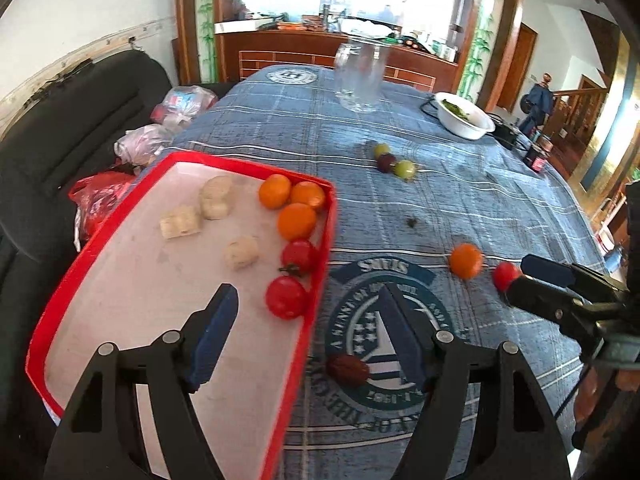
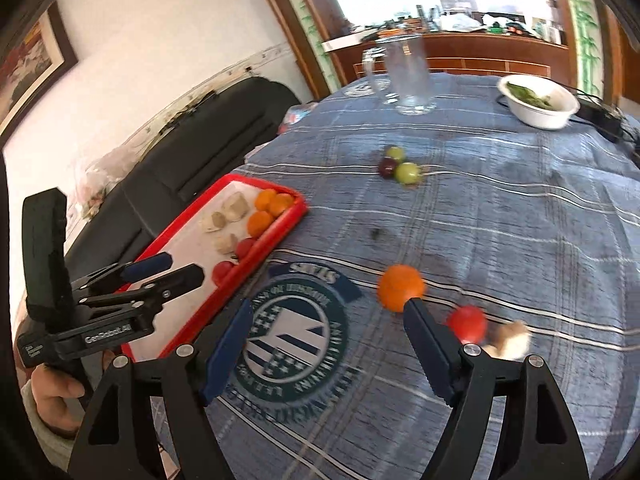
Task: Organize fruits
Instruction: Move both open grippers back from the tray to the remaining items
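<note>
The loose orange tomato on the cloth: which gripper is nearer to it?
Right. The right gripper hangs open just short of the orange tomato, one fingertip almost at it. The left gripper hangs open over the red tray's edge, farther off.

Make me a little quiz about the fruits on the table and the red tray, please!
1. True or false: both grippers hold fruit.
2. How many orange fruits sit in the red tray?
3. What lies nearest the right gripper? A) orange fruit B) grapes C) white bowl

Key: 1 false, the left gripper and the right one are open and empty. 2 three. 3 A.
</note>
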Motion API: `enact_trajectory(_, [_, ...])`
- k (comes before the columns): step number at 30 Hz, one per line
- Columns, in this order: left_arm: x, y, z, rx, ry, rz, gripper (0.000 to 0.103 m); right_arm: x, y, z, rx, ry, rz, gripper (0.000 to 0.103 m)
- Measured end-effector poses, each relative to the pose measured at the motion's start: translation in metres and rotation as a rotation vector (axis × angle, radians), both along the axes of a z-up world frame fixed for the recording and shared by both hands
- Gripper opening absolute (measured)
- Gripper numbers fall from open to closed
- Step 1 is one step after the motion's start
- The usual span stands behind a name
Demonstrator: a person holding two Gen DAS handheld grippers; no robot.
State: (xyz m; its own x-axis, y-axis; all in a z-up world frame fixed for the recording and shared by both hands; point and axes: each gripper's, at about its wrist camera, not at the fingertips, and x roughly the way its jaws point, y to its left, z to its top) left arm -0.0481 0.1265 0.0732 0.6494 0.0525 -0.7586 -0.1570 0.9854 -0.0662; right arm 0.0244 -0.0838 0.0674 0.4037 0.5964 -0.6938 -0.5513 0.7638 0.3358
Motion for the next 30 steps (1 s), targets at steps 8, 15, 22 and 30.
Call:
enact_trajectory(8, [0.006, -0.036, -0.005, 0.005, 0.022, -0.095, 0.072, 0.008, -0.045, -0.002, 0.011, 0.011, -0.091, 0.079])
enact_trajectory(15, [0.012, -0.059, -0.011, 0.010, 0.040, -0.153, 0.072, 0.006, -0.068, -0.010, -0.011, 0.015, -0.129, 0.079])
enact_trajectory(22, [0.030, -0.066, -0.016, -0.014, 0.043, -0.160, 0.072, -0.010, -0.079, -0.021, -0.076, -0.015, -0.141, 0.078])
enact_trajectory(30, [0.061, -0.096, -0.025, -0.013, 0.058, -0.247, 0.072, -0.004, -0.067, -0.038, -0.125, 0.003, -0.115, 0.051])
